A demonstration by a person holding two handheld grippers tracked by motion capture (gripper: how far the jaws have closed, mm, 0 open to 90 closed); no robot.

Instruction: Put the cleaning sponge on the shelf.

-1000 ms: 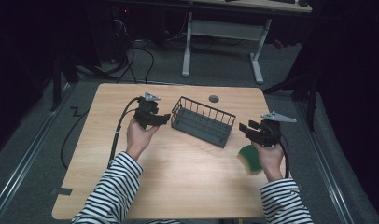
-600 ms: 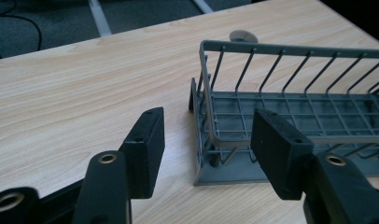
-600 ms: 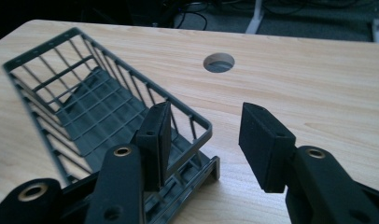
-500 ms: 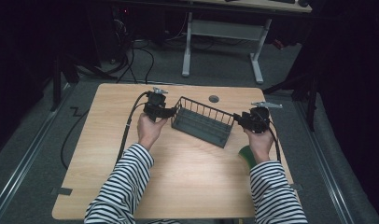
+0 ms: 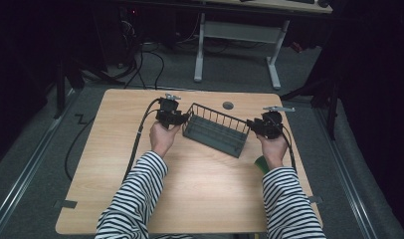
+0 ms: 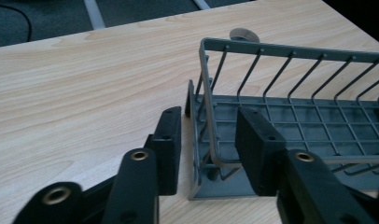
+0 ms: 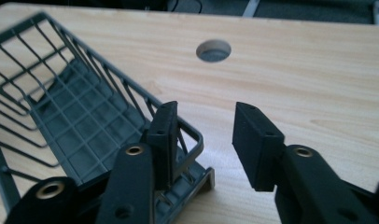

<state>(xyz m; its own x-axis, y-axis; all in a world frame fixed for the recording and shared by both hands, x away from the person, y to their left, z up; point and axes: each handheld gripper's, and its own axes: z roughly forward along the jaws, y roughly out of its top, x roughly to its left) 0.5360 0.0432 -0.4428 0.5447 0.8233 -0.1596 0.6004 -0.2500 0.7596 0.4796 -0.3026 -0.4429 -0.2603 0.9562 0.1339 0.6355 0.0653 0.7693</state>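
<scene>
A dark grey wire basket lies slantwise in the middle of the wooden table. My left gripper is at its left end, open. In the left gripper view the jaws straddle the end wall of the basket, one pad outside and one inside, and the left gripper is not closed on the wire. My right gripper is at the basket's right end, also open. The right gripper has its left jaw inside the basket and its right jaw outside the corner.
A green object lies on the table, partly hidden under the right wrist. A round cable hole sits behind the basket, near the table's far edge. Beyond the table stand a desk frame and cables on the floor.
Both hands have moved forward and inward to the basket's two ends. The right hand has left the green object behind. The jaws now straddle the end walls.
</scene>
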